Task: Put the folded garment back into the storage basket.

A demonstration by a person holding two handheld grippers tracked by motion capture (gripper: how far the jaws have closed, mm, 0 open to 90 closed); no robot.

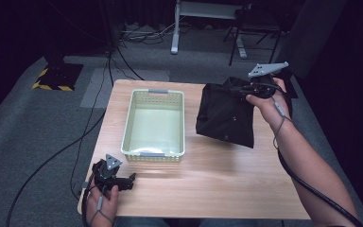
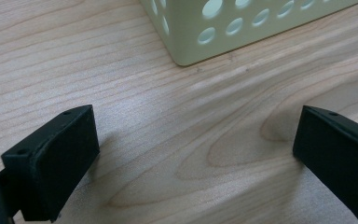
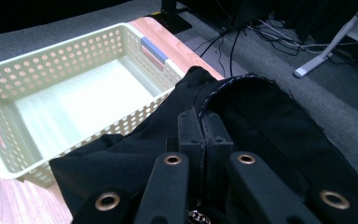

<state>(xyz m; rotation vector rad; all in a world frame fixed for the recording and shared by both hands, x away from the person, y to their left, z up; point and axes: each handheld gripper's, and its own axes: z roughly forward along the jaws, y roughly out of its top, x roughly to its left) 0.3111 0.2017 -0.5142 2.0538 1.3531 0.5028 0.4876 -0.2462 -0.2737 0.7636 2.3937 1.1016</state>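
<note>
Both grippers are matte black: the left gripper (image 1: 123, 181) and right gripper (image 1: 246, 88) each carry a grey three-cornered plate and a black trailing cable. Brass-ringed rivets dot the right one's linkage. Forearms are bare, unsleeved.

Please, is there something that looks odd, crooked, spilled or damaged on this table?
Nothing stands out. The basket stands square and empty on the table. The right gripper is shut on an edge of the black garment, which hangs crumpled from it. The left gripper is open above bare wood.
</note>
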